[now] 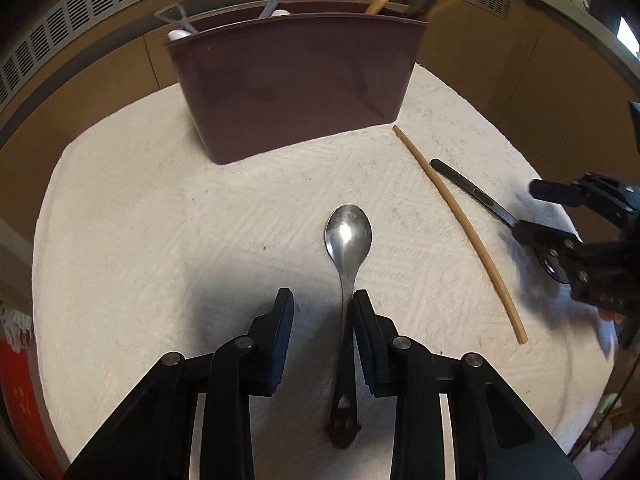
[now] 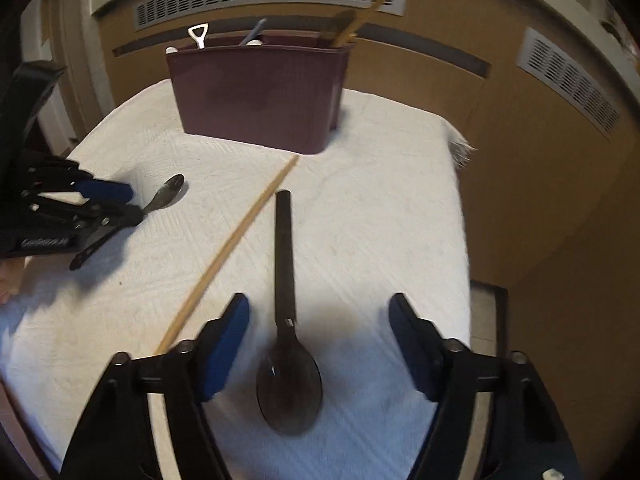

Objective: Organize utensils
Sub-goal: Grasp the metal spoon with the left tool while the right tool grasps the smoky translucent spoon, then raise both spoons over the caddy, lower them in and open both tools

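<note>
Straddling the metal spoon (image 1: pixel 347 236) handle on the desk (image 1: pixel 160 220), the left gripper (image 1: pixel 322 312) fingers stand narrow, one-sided — it may skid; the right gripper (image 2: pixel 319 312) stands wide over the black spoon (image 2: pixel 289 368).

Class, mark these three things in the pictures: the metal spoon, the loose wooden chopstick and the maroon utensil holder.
metal spoon (image 1: pixel 348 232), left wrist view, on the middle of its bowl.
wooden chopstick (image 1: pixel 460 216), left wrist view, on the middle of its shaft.
maroon utensil holder (image 2: pixel 260 92), right wrist view, on its front wall.
</note>
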Motion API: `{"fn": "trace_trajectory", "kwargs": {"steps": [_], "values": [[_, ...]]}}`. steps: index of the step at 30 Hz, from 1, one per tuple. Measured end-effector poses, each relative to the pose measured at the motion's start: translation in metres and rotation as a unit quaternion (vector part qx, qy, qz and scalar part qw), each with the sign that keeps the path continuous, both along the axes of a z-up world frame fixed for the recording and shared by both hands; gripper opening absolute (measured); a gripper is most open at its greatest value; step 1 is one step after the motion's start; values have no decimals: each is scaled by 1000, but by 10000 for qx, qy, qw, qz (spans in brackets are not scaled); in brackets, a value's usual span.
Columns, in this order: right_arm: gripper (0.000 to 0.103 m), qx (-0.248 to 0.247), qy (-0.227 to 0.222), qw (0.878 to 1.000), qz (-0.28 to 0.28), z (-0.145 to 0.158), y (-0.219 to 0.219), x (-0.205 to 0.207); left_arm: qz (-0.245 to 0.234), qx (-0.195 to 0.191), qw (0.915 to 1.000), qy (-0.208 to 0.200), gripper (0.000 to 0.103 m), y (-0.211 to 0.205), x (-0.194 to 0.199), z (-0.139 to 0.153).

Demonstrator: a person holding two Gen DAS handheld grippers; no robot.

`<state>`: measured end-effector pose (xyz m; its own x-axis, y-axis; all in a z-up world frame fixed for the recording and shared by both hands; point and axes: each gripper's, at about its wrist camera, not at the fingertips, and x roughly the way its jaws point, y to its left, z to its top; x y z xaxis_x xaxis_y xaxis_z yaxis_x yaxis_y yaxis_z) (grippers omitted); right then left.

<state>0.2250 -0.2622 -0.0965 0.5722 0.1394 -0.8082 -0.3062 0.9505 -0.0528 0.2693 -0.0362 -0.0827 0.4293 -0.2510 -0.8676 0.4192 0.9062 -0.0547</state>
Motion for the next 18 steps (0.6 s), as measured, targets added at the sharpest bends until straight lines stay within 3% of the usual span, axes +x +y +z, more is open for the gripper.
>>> {"fn": "trace_trajectory", "kwargs": {"steps": [1,5,6,7,8,13,18], "values": [[46,31,90,9999,61,-1,3,7,1,-48,10000,32,32,1,-2,0],[36,96,415,9986,324,-13,16,33,-104,-203,9997,50,33,5,-12,4],[29,97,415,9985,343,-12,18,36,-144,-254,9996,49,33,6,-14,7],[14,108,458,9982,379,-12,20,35,-195,-329,9993,38,33,5,-14,9],[11,122,510,9978,408,-11,21,35,-246,-378,9990,24,34,8,-19,15],[10,261,345,9985,334,1,18,18,-465,-229,9986,-39,40,-9,-11,19],[10,544,220,9981,166,13,5,2,-363,79,9993,57,41,-32,16,7]]}}
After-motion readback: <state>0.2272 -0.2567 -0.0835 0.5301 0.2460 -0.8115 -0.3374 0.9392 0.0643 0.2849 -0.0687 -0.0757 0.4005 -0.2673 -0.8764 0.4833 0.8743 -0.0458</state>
